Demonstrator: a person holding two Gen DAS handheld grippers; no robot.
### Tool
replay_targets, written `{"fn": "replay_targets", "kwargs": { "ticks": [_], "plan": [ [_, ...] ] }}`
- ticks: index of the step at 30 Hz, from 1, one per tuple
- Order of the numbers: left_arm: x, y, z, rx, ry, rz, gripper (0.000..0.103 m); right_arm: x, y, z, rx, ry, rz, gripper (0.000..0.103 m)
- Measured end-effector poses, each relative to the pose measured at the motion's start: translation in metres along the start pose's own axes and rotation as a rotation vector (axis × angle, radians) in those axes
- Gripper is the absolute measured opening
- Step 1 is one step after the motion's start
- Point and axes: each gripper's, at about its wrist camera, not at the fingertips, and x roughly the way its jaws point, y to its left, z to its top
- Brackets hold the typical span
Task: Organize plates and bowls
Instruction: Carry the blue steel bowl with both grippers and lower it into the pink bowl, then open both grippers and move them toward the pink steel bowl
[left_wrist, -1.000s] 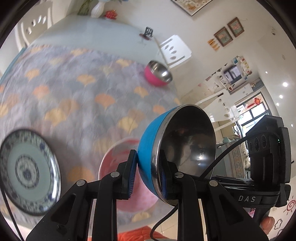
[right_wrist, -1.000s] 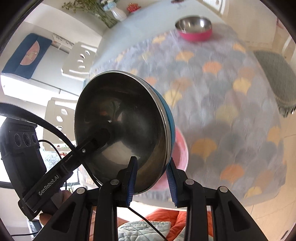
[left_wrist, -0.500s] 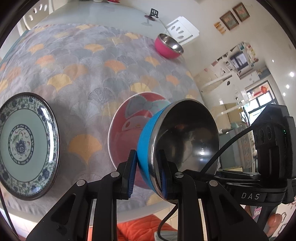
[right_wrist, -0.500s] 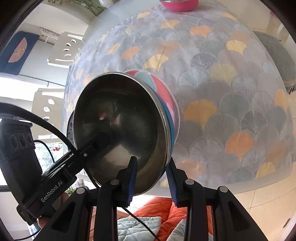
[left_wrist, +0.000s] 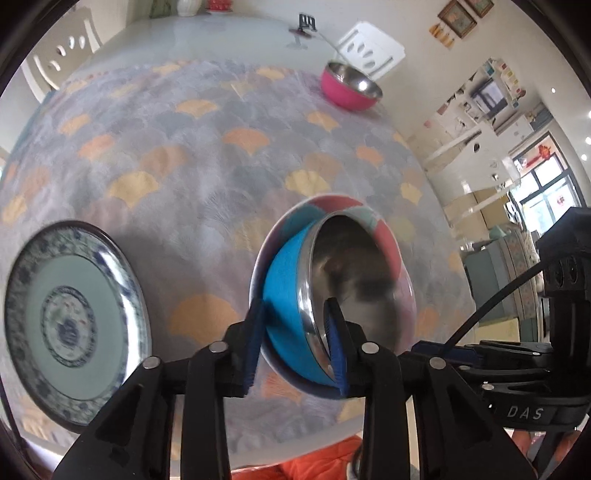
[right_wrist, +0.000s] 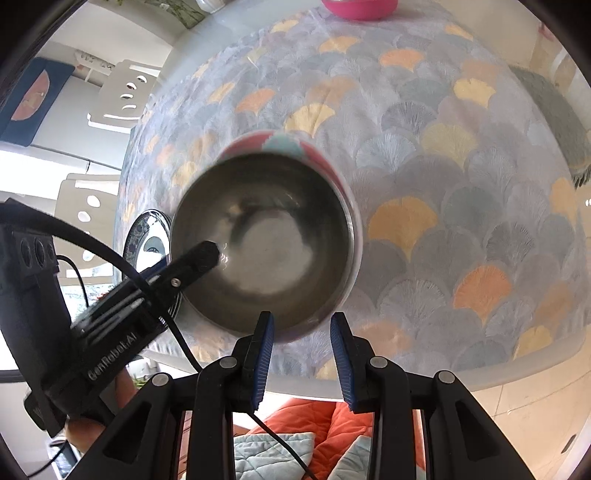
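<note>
A blue bowl (left_wrist: 284, 295) with a steel inside (right_wrist: 266, 251) rests, tilted, in a pink cartoon plate (left_wrist: 332, 206) (right_wrist: 273, 142) near the table's front edge. My left gripper (left_wrist: 294, 308) straddles the bowl's near wall. Its jaws are opening, and the pads stand looser around the wall than before. One left finger (right_wrist: 199, 258) reaches inside the bowl. My right gripper (right_wrist: 302, 315) keeps a narrow gap. The bowl's rim passes obliquely between its tips, one tip inside and one outside. A blue-and-white plate (left_wrist: 70, 325) (right_wrist: 147, 236) lies to the left.
A pink steel bowl (left_wrist: 349, 90) (right_wrist: 358, 7) sits at the far side of the fan-patterned tablecloth (right_wrist: 443, 184). White chairs (left_wrist: 369, 48) stand around the table. An orange cushion (right_wrist: 332, 424) lies below the front edge and a grey seat (right_wrist: 554, 122) at the right.
Both grippers came down with the bowl, and it went from standing on edge to lying in the pink plate. The left jaws widened. The bowl slid out to the right gripper's tips.
</note>
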Motion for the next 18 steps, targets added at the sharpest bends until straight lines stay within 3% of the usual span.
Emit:
{"fn": "replay_targets", "kwargs": {
  "ticks": [3, 13, 18],
  "plan": [
    [-0.012, 0.009, -0.002, -0.007, -0.006, -0.043, 0.03, -0.007, 0.003, 0.0, -0.012, -0.017, 0.017, 0.031],
    [0.001, 0.021, -0.003, -0.046, 0.027, -0.053, 0.03, -0.004, 0.011, 0.003, -0.053, 0.015, 0.023, 0.031],
    [-0.018, 0.013, 0.019, -0.008, -0.01, -0.053, 0.03, -0.016, 0.014, 0.013, -0.056, 0.018, 0.08, 0.031]
  ]
}}
